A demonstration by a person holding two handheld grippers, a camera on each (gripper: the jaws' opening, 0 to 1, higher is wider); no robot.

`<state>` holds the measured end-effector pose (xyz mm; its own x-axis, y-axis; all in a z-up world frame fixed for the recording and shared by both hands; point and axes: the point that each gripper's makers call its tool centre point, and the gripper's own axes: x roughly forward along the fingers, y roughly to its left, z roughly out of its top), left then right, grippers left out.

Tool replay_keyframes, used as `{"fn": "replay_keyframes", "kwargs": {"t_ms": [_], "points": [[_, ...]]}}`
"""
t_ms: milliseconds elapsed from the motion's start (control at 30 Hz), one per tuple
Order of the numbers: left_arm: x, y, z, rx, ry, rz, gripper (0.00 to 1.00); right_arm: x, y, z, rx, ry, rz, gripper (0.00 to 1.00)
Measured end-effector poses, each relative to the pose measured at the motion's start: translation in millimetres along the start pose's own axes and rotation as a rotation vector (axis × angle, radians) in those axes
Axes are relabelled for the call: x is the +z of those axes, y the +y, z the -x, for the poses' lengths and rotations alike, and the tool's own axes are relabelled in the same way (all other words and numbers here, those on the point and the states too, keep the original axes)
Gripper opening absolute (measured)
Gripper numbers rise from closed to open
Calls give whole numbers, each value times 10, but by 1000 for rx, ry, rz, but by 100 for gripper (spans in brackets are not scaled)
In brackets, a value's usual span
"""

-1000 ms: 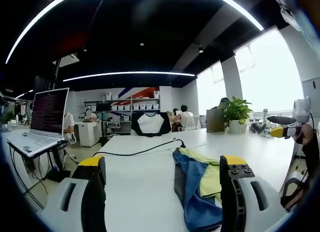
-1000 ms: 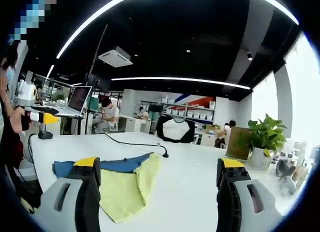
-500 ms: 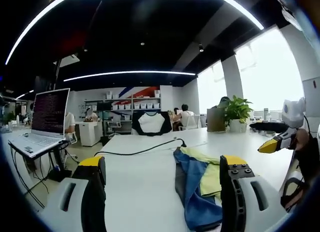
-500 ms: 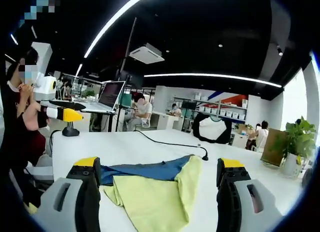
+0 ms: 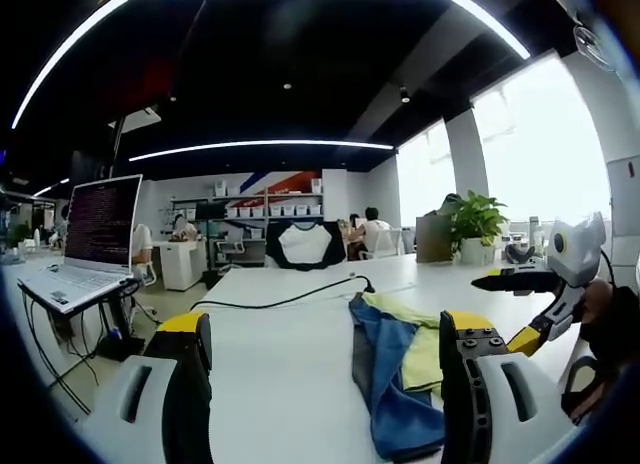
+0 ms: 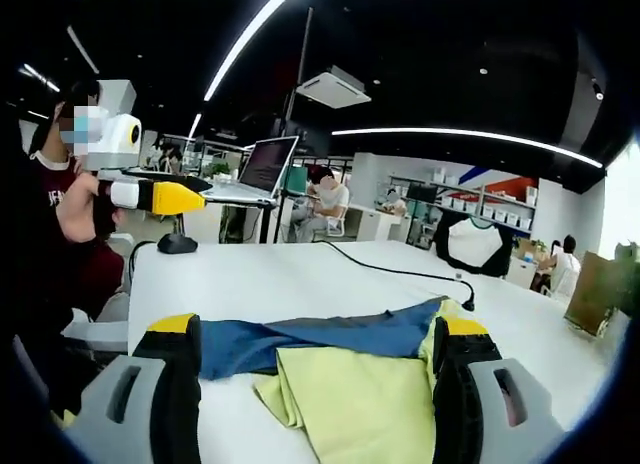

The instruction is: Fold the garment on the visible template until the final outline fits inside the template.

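1. Two jaws of the left gripper (image 5: 325, 369) rise from the near edge of the left gripper view; they stand wide apart, with yellow tips, and nothing is between them but the bare white table (image 5: 270, 364).
2. In this view the garment (image 5: 395, 369), blue and yellow-green, lies crumpled on the table at the right side, just beside the right jaw, which covers a part of it. Whether the jaw touches the cloth cannot be told.
3. The right gripper (image 5: 520, 309) comes in from the right edge of this view, held by a hand (image 5: 605, 314); its dark jaws with yellow ends are spread, and it hangs over the table to the right of the garment.
4. A black cable (image 5: 285, 299) runs across the far part of the table, and its end lies near the far edge of the garment.
5. An open laptop (image 5: 85, 244) stands on a stand at the left, and a potted plant (image 5: 472, 229) stands far at the right, near the window.
6. In the right gripper view, the jaws of the right gripper (image 6: 318, 369) are also spread wide and hold nothing.
7. The garment (image 6: 340, 369) lies flat on the table (image 6: 270, 284) between these two jaws and just beyond them: the blue part stretches from left to right, and the yellow-green part lies nearer, at the right.
8. The left gripper (image 6: 165, 196) shows at the left of this view, held up above the left edge of the table by a person (image 6: 50, 234); how its jaws stand cannot be told from here.
9. The black cable (image 6: 400, 272) lies on the table beyond the garment.
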<state>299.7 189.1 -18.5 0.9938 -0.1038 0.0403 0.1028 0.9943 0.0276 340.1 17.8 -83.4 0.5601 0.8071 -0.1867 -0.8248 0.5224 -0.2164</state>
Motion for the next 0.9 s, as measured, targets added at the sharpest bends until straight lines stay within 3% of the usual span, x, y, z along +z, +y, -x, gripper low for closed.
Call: {"fn": "replay_keyframes", "kwargs": {"t_ms": [267,567,700,900], "points": [[-19,-10,-7,-7,11,0,100,-111,286,-187,92,31,22,96],[-6,22,27,4,8,2,100,-179,434,-382,130,59,9,91],[31,-58,13,-38,-12,19,100,-238,611,-462,173,80,15,90],[-17,-52,10,-25,12,10,100,-383,713,-549,190,118,8,88]]}}
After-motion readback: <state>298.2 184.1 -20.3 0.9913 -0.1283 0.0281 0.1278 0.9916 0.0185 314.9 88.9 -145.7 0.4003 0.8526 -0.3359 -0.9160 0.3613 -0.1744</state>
